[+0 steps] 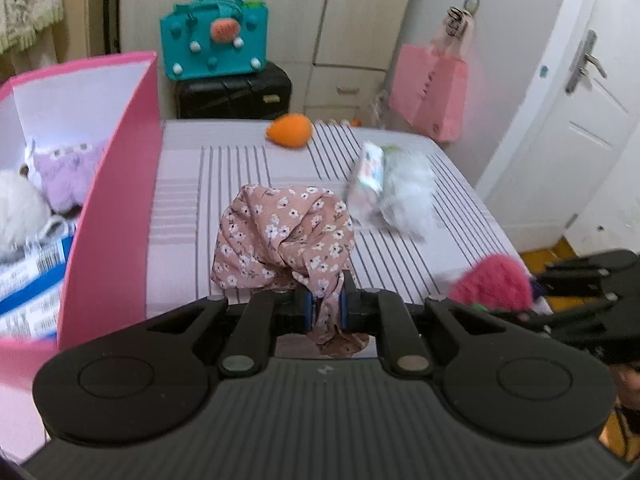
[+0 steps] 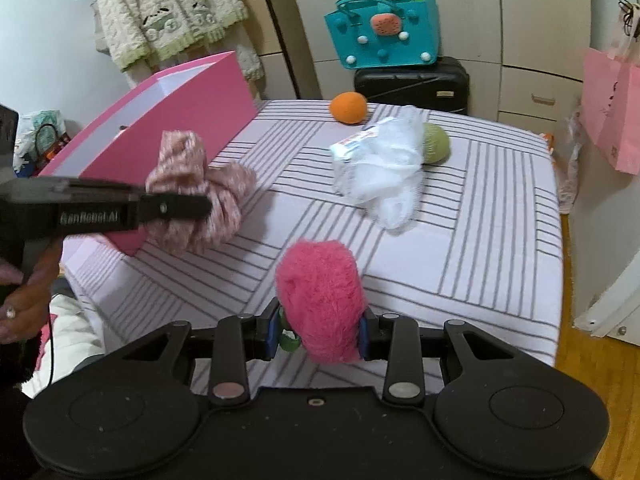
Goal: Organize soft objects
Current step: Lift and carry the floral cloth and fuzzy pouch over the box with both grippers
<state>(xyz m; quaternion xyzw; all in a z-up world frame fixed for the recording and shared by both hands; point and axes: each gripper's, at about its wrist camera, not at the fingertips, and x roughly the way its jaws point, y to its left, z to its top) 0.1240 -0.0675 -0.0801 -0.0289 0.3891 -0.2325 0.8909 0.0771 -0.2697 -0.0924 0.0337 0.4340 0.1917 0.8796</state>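
My left gripper is shut on a pink floral scrunchie and holds it above the striped bed, beside the pink box. The scrunchie and left gripper also show in the right wrist view, at the box's near corner. My right gripper is shut on a fluffy pink plush, held over the bed's front part. The plush shows at the right in the left wrist view. The box holds a purple plush and a white plush.
On the bed lie an orange plush, a white fluffy item with a packet and a green ball. A teal bag sits on a black suitcase behind. A pink paper bag hangs at right.
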